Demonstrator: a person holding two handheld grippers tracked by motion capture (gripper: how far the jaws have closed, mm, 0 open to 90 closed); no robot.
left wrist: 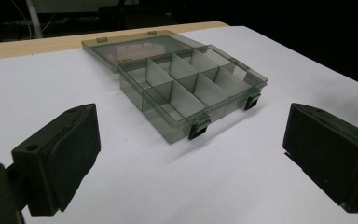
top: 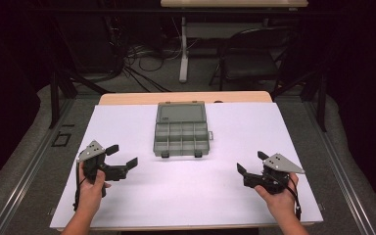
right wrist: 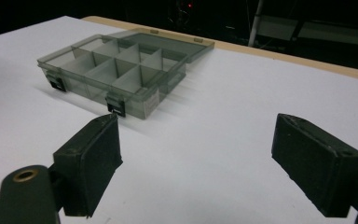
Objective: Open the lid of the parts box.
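White tabletop holds an open, empty compartment box; my left gripper and right gripper hover released, and a careless nudge could slide it

Left gripper: black body, two blocky black jaws with flat matte faces, a grey three-cornered plate on top bearing small dark holes, and a thin black cable trailing back along the forearm. A brass-coloured ring sat in the black housing at the jaw base. Right gripper: same black build, same grey plate, black cable looped at the wrist, and a round hole in one jaw's top. Both forearms were bare, with no sleeves in sight.
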